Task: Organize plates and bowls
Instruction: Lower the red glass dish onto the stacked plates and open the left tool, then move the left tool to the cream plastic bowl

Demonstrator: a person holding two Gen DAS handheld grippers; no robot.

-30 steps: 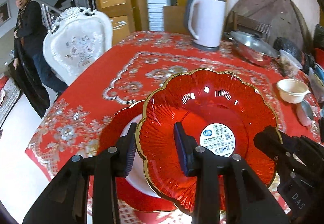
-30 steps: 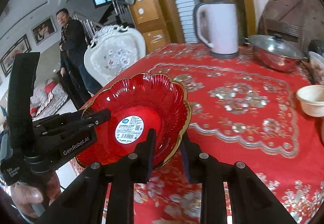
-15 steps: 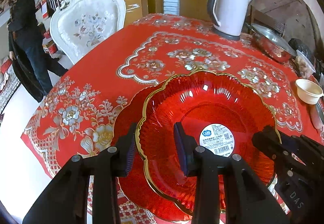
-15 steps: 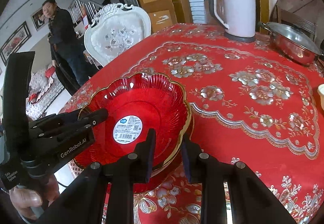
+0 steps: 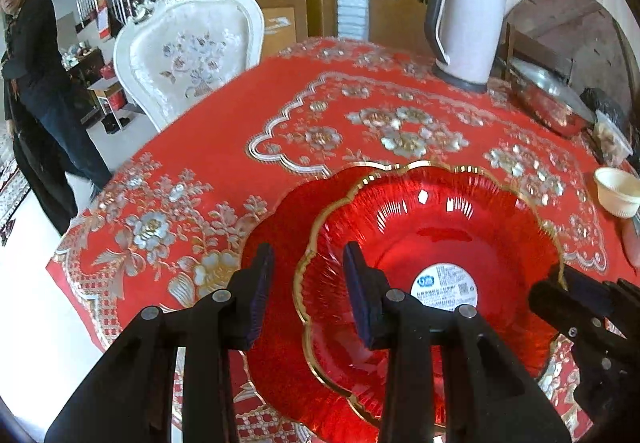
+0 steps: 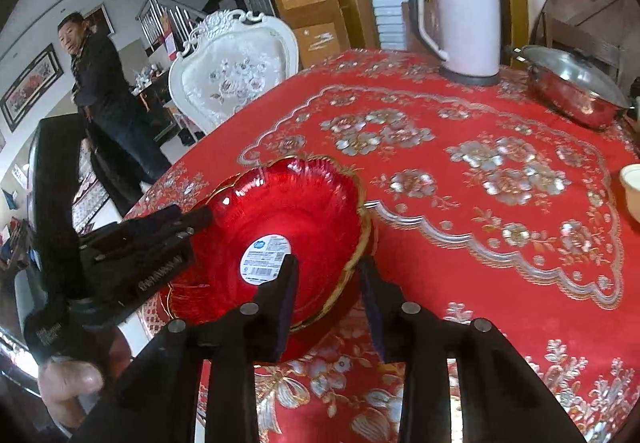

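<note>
The left gripper (image 5: 306, 291) has its jaws apart around the left rim of the red bowl (image 5: 432, 239). The bowl sits on a red plate (image 5: 276, 227), so that stacking looks done. At the bowl's right rim, the right gripper (image 6: 328, 283) is apart too. Right of the bowl, a small white bowl (image 5: 616, 191) still waits.

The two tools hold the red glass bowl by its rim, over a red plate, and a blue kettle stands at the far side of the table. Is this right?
Not quite: the kettle is white, as the right wrist view shows. The rest holds: the left tool and right tool straddle the rim of the red glass bowl, over the red plate.
</note>
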